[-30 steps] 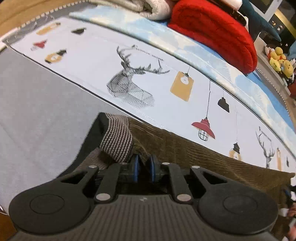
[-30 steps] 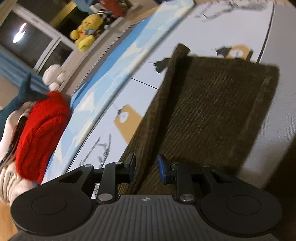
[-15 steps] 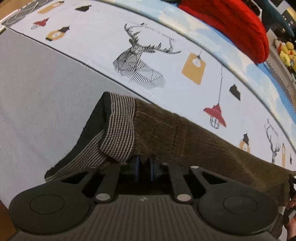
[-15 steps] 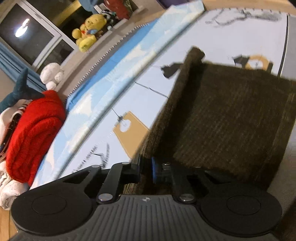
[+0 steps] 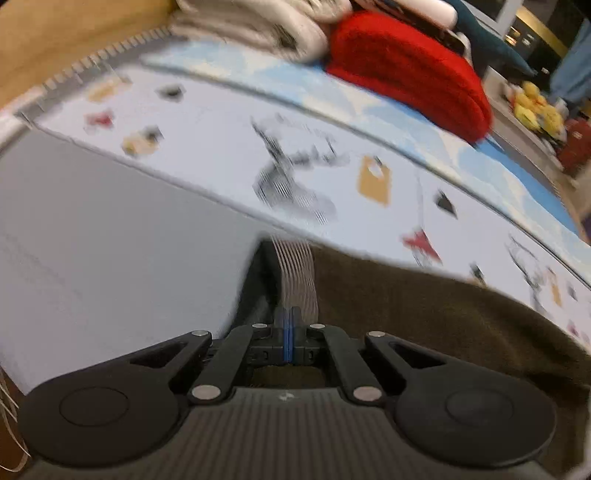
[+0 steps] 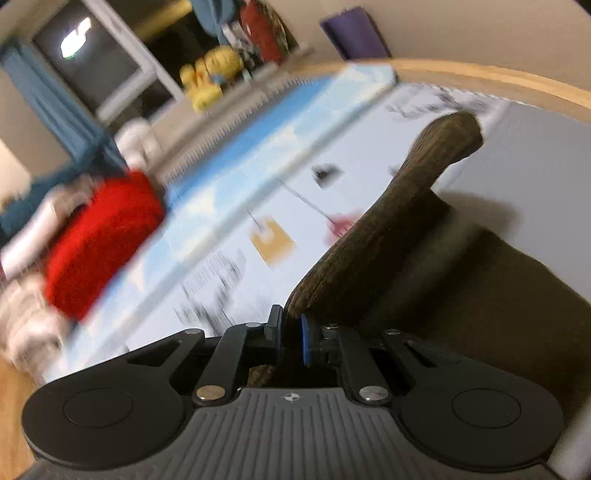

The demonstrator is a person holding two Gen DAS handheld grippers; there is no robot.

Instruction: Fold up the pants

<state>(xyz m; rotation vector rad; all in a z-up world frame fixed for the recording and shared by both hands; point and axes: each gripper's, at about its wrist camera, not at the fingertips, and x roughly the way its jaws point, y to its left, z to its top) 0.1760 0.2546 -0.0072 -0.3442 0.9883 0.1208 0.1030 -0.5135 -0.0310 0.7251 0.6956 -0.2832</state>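
Note:
The brown corduroy pants (image 5: 424,310) lie on a printed bed sheet, with a striped waistband (image 5: 297,273) at their left end. My left gripper (image 5: 290,328) is shut on the waistband and holds it off the sheet. In the right wrist view my right gripper (image 6: 291,338) is shut on the pants' edge (image 6: 373,243), which rises from the jaws as a lifted fold toward the far end. The rest of the pants (image 6: 498,295) lies dark and flat to the right.
A red knit garment (image 5: 406,70) and folded white laundry (image 5: 258,22) sit at the sheet's far side. A grey sheet panel (image 5: 92,229) lies to the left. Yellow plush toys (image 6: 207,79) stand on a ledge beyond. A wooden bed edge (image 6: 480,79) borders the far end.
Both grippers have lifted the pants off the sheet. The right gripper went from open to shut on the pants' edge, which now stands up as a raised fold. Both views are motion-blurred.

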